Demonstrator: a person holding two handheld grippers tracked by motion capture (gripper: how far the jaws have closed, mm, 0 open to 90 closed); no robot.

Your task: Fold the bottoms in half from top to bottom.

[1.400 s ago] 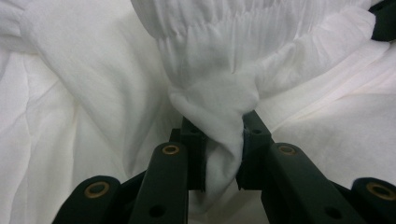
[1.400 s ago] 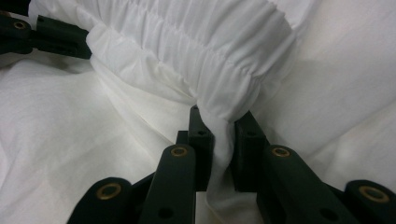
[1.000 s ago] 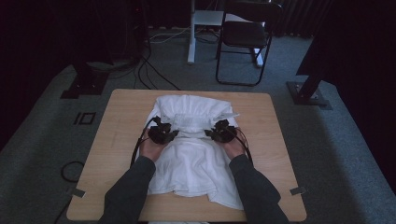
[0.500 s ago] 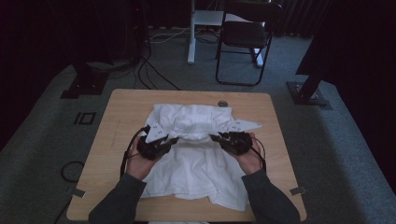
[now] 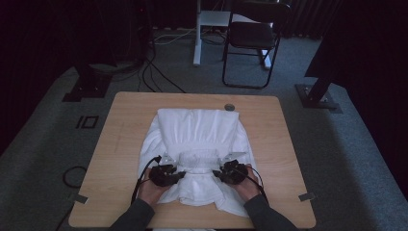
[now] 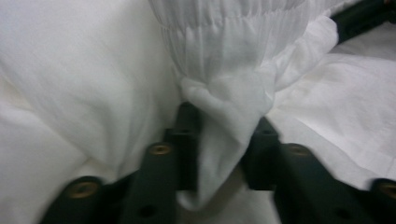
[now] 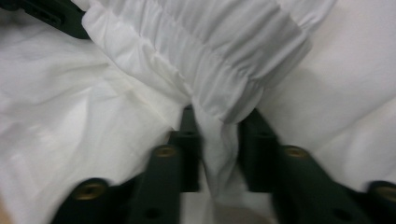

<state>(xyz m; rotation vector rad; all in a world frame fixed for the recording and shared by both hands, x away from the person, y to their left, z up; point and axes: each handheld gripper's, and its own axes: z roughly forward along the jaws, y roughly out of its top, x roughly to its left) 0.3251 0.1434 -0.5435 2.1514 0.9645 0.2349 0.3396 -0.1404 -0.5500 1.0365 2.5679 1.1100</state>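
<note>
White garment (image 5: 199, 144) lies spread over the middle of the table (image 5: 120, 144) in the high view, its smooth folded part toward the far edge and a gathered band doubled back over the near part. The left hand-held gripper (image 5: 181, 175) sits at the near left end of that band and the right hand-held gripper (image 5: 215, 174) at its near right end, each in a hand reaching in from the near edge. A small round object (image 5: 229, 107) rests on the table just beyond the garment's far right corner.

In the left gripper view, the left hand-held gripper (image 6: 219, 140) has a bunched corner of the garment (image 6: 224, 98) between its jaws, which have just been opening and stand apart around the cloth.

In the right gripper view, the right hand-held gripper (image 7: 218, 140) likewise has a fold of the gathered band (image 7: 219, 88) hanging between its jaws, which have just been opening and stand loosely beside it.
</note>
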